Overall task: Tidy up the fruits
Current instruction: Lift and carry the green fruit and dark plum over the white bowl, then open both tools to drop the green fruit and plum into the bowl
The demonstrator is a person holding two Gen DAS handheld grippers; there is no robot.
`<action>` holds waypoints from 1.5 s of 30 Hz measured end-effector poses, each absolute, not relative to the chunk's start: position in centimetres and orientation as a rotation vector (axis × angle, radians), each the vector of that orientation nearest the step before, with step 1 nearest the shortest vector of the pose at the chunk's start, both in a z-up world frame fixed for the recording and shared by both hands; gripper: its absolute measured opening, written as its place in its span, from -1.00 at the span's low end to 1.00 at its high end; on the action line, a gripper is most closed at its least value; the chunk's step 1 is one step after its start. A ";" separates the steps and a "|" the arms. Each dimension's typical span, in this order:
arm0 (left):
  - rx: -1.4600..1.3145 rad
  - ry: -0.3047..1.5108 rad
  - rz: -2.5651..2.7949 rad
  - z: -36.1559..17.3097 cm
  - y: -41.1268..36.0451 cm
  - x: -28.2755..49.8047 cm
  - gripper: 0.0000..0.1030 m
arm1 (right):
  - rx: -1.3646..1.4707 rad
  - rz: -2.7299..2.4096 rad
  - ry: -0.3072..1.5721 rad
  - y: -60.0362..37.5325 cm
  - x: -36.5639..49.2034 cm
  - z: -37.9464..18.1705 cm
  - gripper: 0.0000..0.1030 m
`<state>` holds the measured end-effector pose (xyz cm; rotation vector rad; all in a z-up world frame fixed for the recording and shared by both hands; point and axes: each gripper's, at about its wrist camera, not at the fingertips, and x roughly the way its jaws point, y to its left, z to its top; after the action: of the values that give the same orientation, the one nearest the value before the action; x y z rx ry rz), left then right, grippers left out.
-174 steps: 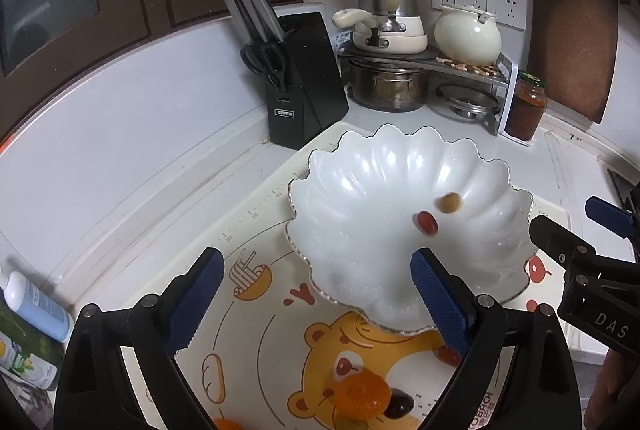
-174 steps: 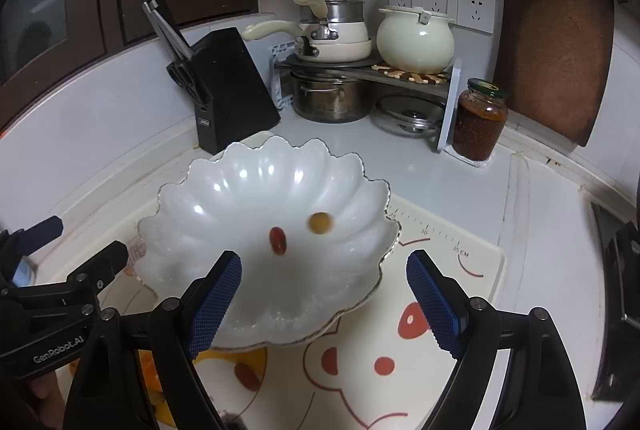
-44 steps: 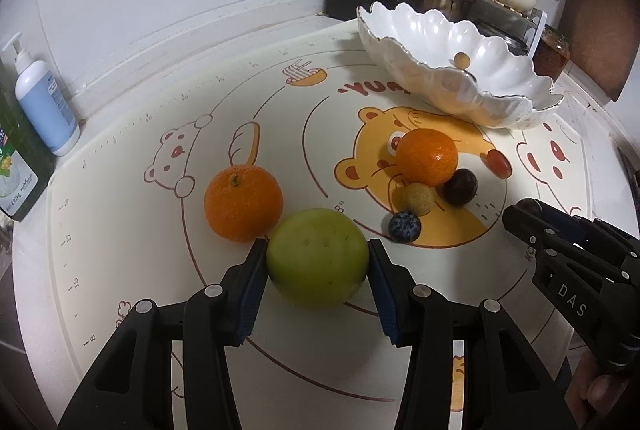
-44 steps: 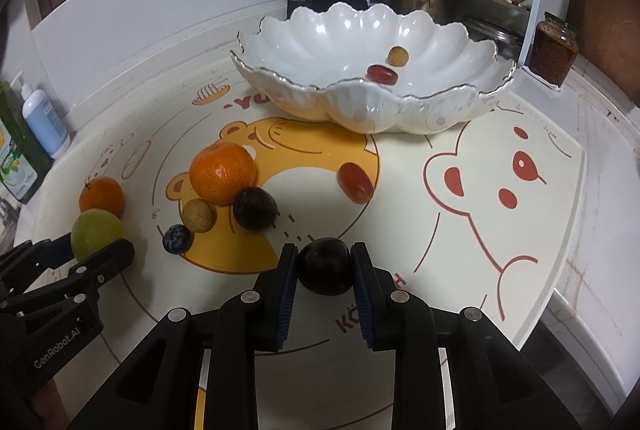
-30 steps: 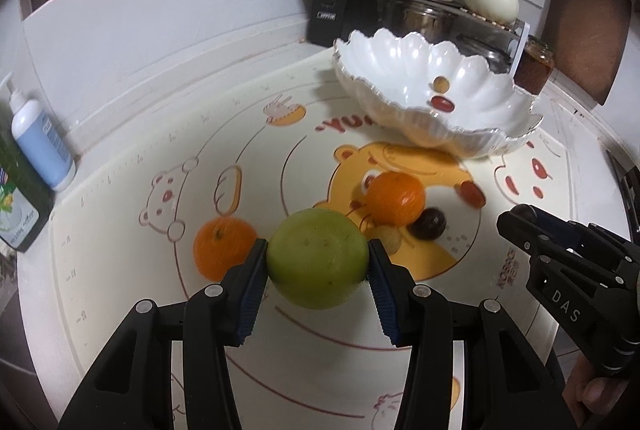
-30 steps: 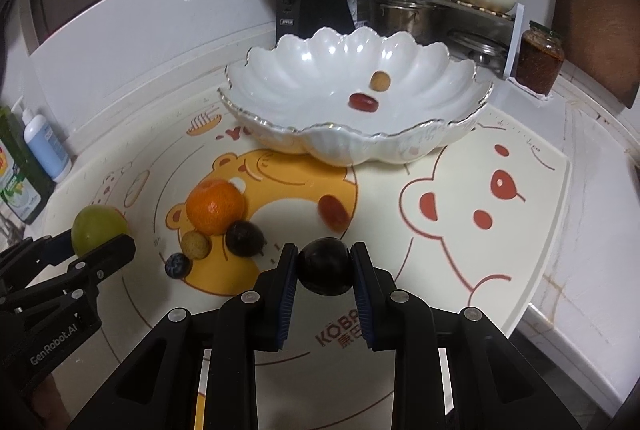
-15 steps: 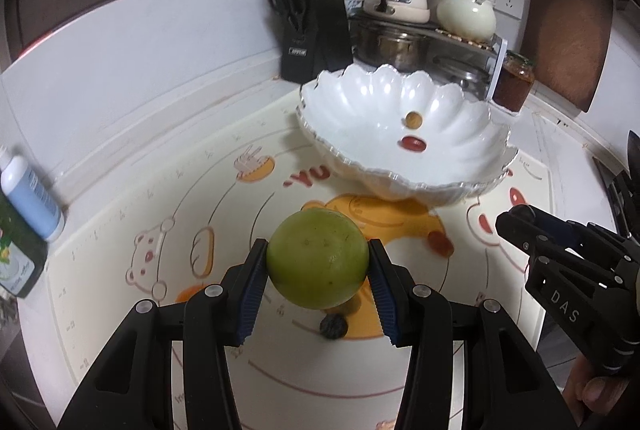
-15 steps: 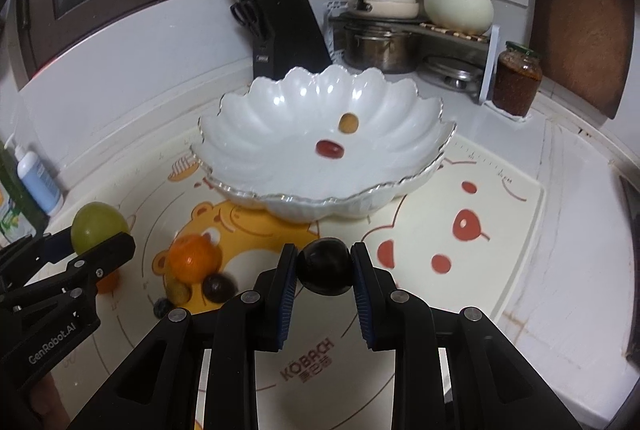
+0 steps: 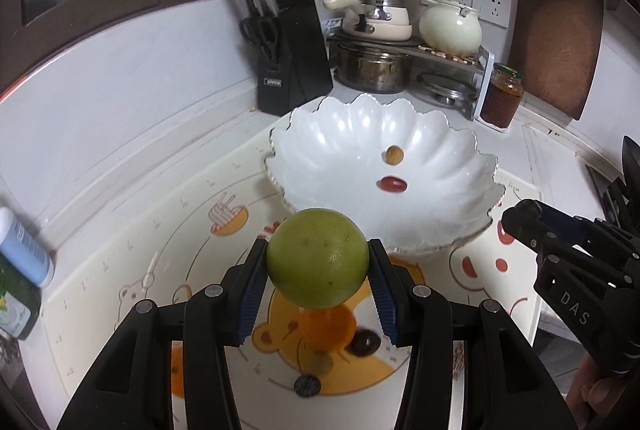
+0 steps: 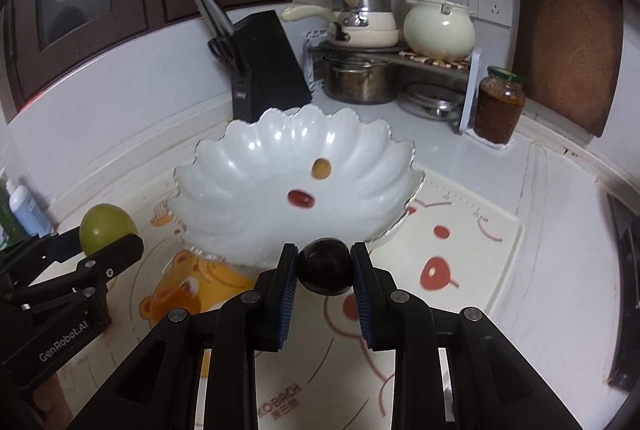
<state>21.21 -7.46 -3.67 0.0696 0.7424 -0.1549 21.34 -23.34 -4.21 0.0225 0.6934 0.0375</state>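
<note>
My left gripper (image 9: 318, 276) is shut on a green apple (image 9: 317, 257), held in the air just short of the white scalloped bowl (image 9: 320, 134). My right gripper (image 10: 325, 272) is shut on a dark plum (image 10: 325, 266) at the bowl's (image 10: 224, 190) near rim. Inside the bowl lie a red grape (image 9: 393, 184) and a small yellow-brown fruit (image 9: 394, 154). On the bear mat below the apple sit an orange (image 9: 328, 326), a dark fruit (image 9: 364, 342), a pale brown fruit (image 9: 318, 362) and a blueberry (image 9: 307, 386). The left gripper with the apple (image 10: 107, 228) shows at the left of the right wrist view.
A black knife block (image 9: 288, 54) stands behind the bowl, with a rack of pots (image 9: 380, 30), a cream pot (image 9: 450, 28) and a sauce jar (image 9: 502, 94) to its right. A wooden board (image 9: 556, 38) leans on the wall. Bottles (image 9: 24, 250) stand at the far left.
Both grippers have risen and moved toward the bowl with their fruit. The bowl now looms larger, and the fruits on the mat have slid below the apple.
</note>
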 end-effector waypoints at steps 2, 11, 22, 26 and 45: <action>0.080 0.734 -0.162 -3.4 -8.0 21.9 -0.07 | 0.022 0.029 0.685 -23.7 21.8 -3.9 -0.46; 0.106 0.720 -0.177 -2.9 -9.4 24.5 -0.06 | 0.030 -0.013 0.674 -25.2 24.2 -3.6 -0.46; 0.118 0.749 -0.176 -4.3 -9.8 27.5 -0.06 | 0.008 -0.021 0.676 -25.6 27.0 -3.8 -0.46; 0.121 0.771 -0.177 -5.0 -9.8 28.6 -0.06 | -0.002 -0.021 0.691 -25.5 28.0 -4.3 -0.46; 0.135 0.851 -0.195 -6.8 -10.3 29.6 -0.06 | 0.006 0.013 0.747 -25.6 29.3 -6.0 -0.43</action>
<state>29.62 -10.35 -6.82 0.1350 0.8507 -0.1953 29.28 -25.55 -5.96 0.0063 0.7467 0.0130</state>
